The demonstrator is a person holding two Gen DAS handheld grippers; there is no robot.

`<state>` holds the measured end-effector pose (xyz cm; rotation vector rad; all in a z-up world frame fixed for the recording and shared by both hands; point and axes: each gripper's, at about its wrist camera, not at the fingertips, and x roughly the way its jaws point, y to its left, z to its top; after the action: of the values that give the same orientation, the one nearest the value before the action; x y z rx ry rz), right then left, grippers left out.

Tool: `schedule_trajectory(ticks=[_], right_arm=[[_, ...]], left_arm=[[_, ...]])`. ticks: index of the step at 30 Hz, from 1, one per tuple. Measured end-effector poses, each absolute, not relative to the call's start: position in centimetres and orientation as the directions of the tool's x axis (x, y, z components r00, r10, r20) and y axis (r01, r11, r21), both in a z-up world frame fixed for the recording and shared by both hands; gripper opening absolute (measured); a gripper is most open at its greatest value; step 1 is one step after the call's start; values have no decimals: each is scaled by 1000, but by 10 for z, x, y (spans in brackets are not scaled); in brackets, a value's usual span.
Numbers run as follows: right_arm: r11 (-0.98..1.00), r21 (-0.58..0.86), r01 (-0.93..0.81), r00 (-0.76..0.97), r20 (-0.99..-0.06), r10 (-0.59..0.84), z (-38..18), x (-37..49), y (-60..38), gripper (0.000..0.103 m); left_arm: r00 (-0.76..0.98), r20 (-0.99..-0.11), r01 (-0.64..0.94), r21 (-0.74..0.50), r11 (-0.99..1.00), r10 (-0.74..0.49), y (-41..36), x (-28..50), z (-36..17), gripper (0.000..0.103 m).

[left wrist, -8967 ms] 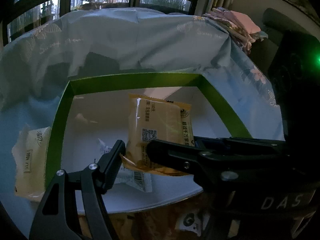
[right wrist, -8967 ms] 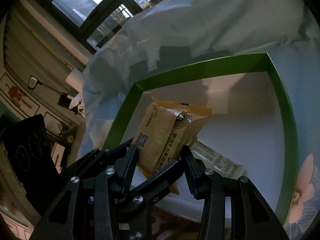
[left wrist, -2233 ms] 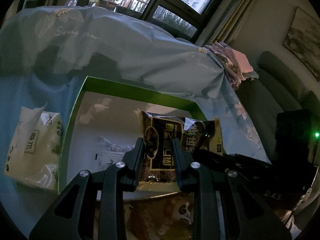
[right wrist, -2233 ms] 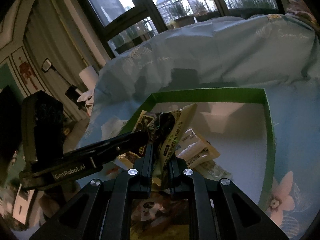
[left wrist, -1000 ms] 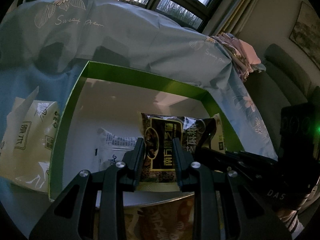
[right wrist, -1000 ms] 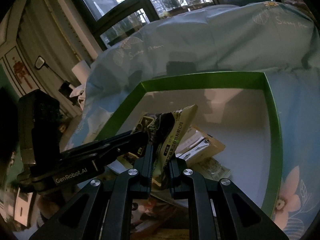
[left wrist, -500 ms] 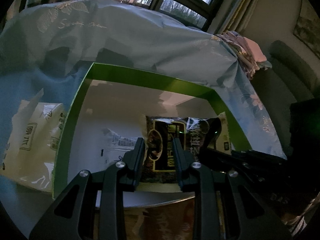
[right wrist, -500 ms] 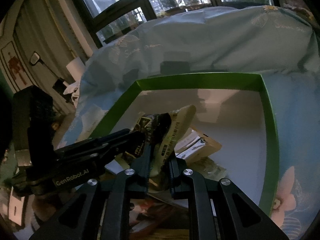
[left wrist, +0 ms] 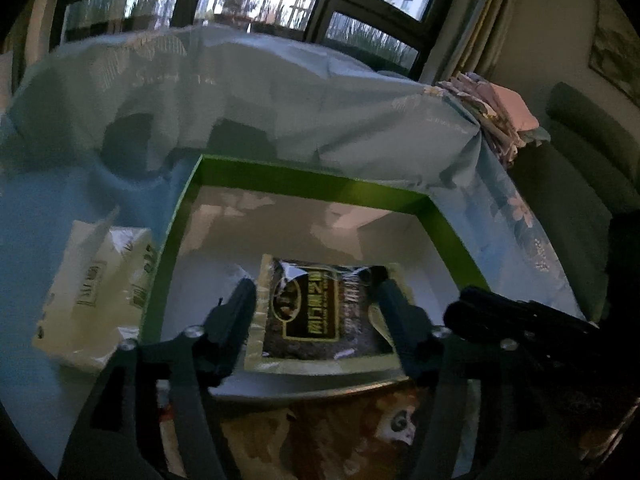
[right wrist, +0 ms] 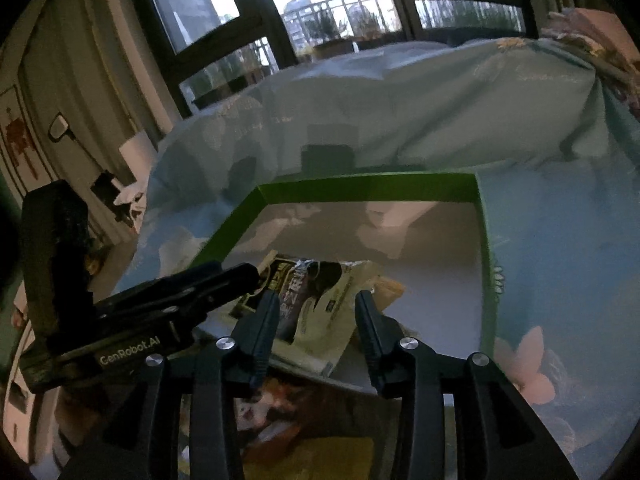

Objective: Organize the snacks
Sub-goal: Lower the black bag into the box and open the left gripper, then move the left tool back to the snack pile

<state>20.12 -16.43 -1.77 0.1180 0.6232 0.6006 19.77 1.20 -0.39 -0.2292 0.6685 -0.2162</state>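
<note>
1. The left hand-held gripper (left wrist: 316,304) is seen spread wide, nothing gripped; the dark snack packet (left wrist: 316,312) lies between its fingers, apparently untouched, inside the green-walled box (left wrist: 312,184).
2. The right hand-held gripper (right wrist: 316,312) is likewise wide open and empty, just over the same packet near the box's front edge.
3. At least one more packet (right wrist: 388,286) is seen lying in the box beneath it.
4. A pale pack (left wrist: 96,292) rests outside the box's left wall on the blue-covered surface (left wrist: 60,208); whether it counts as a snack cannot be told.
5. More printed packaging (left wrist: 360,432) lies before the front edge, so sorting is judged unfinished.
</note>
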Motion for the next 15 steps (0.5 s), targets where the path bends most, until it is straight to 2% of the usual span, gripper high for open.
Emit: schedule_trajectory(ticks=[3, 5, 10, 12, 13, 15], right_arm=[[819, 290, -496, 652, -499, 571, -12, 189, -173, 49], [816, 302, -493, 655, -489, 576, -9, 177, -181, 55], [800, 354, -484, 645, -474, 599, -6, 156, -199, 64], [785, 382, -488, 629, -470, 619, -7, 149, -205, 67], [779, 391, -491, 622, -469, 627, -8, 145, -206, 67], [770, 399, -497, 611, -469, 638, -10, 136, -209, 67]], left_arm=[[779, -579, 119, -244, 962, -243, 5, 186, 9, 76], [785, -575, 114, -231, 966, -231, 2, 179, 16, 86], [783, -585, 96, -220, 971, -210, 9, 154, 37, 87], [779, -592, 71, -243, 967, -206, 19, 143, 43, 92], [779, -593, 56, -253, 966, -201, 24, 136, 45, 103], [788, -587, 23, -269, 963, -183, 35, 121, 49, 103]])
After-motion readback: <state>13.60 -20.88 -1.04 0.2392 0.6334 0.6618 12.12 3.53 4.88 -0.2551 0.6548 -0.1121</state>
